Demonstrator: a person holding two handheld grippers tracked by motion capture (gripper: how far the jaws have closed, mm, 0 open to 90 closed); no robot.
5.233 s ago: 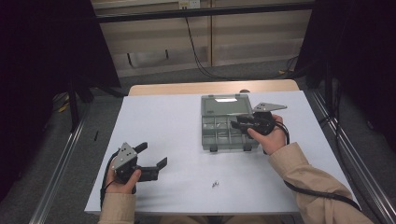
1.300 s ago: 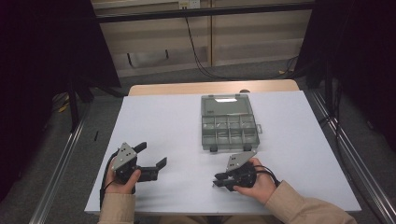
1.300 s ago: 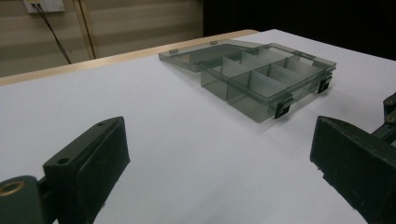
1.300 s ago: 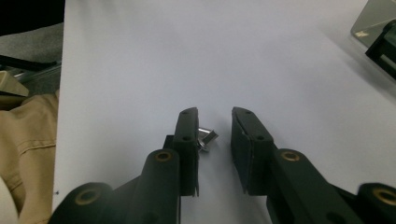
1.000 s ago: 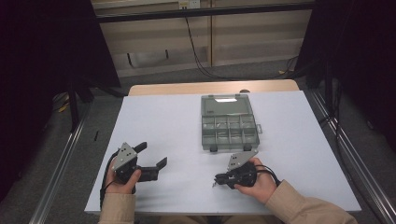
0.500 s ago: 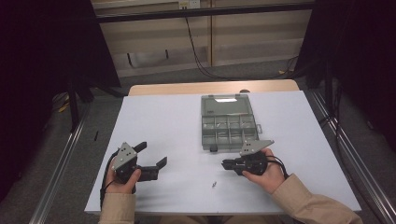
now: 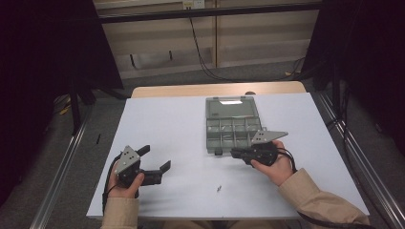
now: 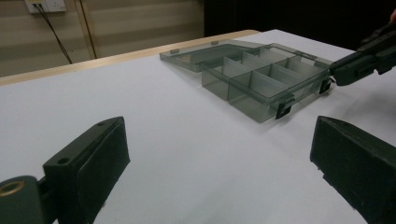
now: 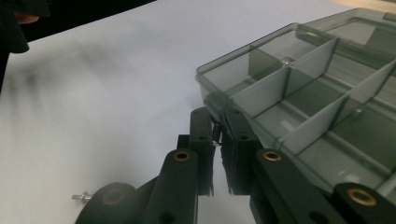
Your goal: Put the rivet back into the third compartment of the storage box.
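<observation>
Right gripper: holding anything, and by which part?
The right gripper pinches a small screw between its fingertips, near the box's front edge. Which part of the screw, too small to tell.

The compartment box [image 7: 234, 133] lies on the table [image 7: 167, 124] directly ahead of the right gripper [image 7: 237, 153], whose closed jaws pinch a small screw [image 9: 216, 135] at the box's near edge; its open lid [image 7: 229, 105] lies flat beyond the compartments. A second screw [image 7: 218, 188] lies on the table behind and to the left of that gripper. The left gripper [image 7: 156, 163] rests near the table's front edge, with the box well off ahead to its right.
</observation>
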